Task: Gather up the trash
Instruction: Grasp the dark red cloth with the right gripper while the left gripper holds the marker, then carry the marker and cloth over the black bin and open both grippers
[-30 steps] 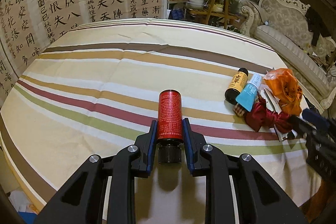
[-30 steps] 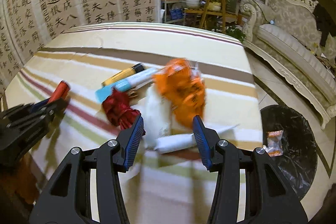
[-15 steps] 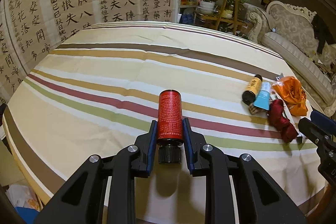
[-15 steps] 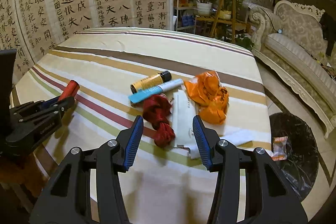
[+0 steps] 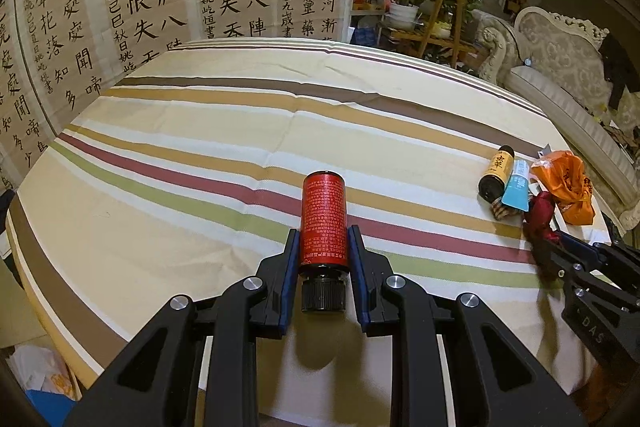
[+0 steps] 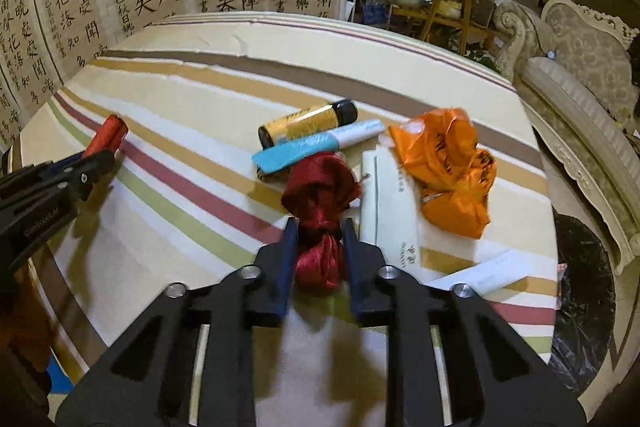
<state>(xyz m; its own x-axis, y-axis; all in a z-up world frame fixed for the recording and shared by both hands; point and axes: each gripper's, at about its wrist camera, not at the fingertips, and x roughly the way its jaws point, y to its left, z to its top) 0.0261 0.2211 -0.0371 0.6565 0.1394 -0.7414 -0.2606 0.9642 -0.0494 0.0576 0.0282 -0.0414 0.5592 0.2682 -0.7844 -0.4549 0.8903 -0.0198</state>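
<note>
– Since a second ago the right tongs (image 6: 318, 241) have dropped from open above the pile to pinched around the red satin bundle (image 6: 320, 215); the left tongs (image 5: 323, 253) look unchanged, clamped on the red bottle (image 5: 323, 221) just above its black cap.

– Where does the rest lie?

– On the striped surface (image 6: 192, 99): yellow bottle (image 6: 308, 123) and blue tube (image 6: 316, 147) touching, orange bag (image 6: 452, 167) beside white paper (image 6: 384, 195). A black-lined bin (image 6: 580, 307) stands on the floor to the right.

– How will the bundle handle?

– Probably light, soft, slippery; grip at its knotted waist. The bottle seems rigid and smooth, best held at mid-body.
</note>
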